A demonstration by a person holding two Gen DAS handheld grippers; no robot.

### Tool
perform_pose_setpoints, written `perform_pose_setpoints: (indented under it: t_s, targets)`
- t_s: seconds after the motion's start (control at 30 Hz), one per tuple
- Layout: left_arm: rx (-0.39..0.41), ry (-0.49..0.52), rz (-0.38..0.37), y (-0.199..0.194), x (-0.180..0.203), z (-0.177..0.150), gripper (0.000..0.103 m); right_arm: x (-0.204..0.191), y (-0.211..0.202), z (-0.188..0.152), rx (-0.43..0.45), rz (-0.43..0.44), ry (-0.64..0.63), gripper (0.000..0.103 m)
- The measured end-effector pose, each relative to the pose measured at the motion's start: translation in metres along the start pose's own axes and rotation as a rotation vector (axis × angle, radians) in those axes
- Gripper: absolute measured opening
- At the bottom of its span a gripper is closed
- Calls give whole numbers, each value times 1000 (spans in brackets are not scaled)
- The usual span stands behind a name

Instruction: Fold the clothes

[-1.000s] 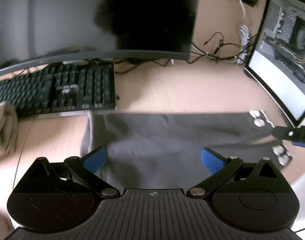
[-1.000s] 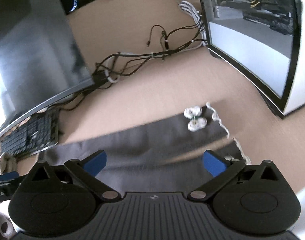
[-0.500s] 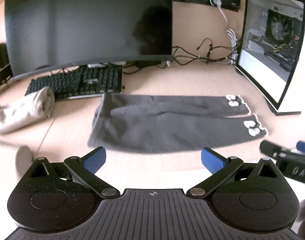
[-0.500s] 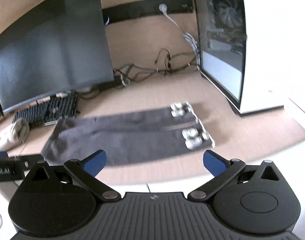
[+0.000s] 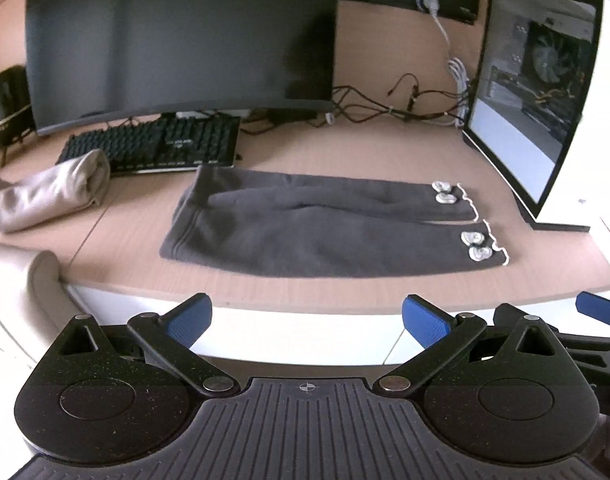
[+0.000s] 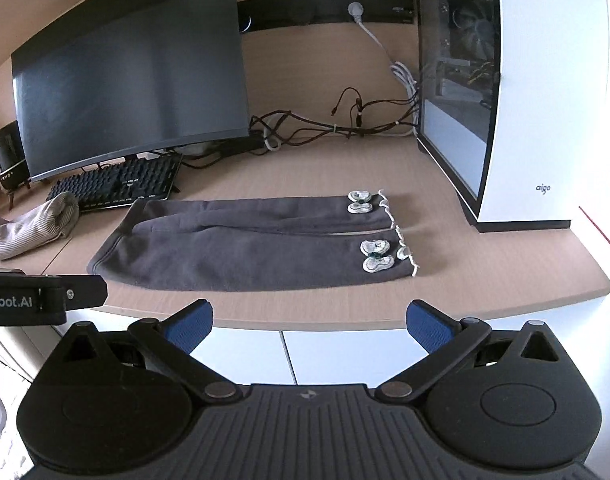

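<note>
Dark grey trousers lie flat on the wooden desk, waistband to the left, both legs pointing right, with white bows at the cuffs. They also show in the right wrist view. My left gripper is open and empty, held off the desk's front edge. My right gripper is open and empty too, also back from the front edge. The right gripper's fingers show at the right edge of the left wrist view.
A curved monitor and black keyboard stand behind the trousers. A white PC case stands at the right with cables beside it. A rolled beige garment lies at the left.
Both grippers have pulled back from over the trousers to beyond the desk's front edge. The trousers now lie spread out and still on the desk.
</note>
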State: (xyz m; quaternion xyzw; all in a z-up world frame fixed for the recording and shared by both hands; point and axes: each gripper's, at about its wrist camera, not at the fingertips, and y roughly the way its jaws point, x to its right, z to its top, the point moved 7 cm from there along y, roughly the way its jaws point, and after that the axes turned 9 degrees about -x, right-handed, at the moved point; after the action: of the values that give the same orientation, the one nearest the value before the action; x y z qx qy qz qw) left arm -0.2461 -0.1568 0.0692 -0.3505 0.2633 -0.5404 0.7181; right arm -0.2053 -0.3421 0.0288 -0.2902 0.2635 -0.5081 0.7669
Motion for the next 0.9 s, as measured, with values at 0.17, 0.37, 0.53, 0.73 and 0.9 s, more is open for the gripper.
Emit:
perform_pose_setpoints:
  t_s: [0.17,0.37,0.53,0.73,0.9]
  targets:
    - [-2,47,1,2,14,3,103,12,1,-1,-14,4,25,103]
    - [-24,74,5,7,20,1,103,19,7,-4,-47,19,52,103]
    - [-31,64,8,9,15,-1,103,15,11,-3,-54,22,40,103]
    - [-40,45,4,12,9,-1,103,9,15,-1,-60,18,18,103]
    - [-43,36,1,15,5,2,103,6,17,2,-65,13,-1,103]
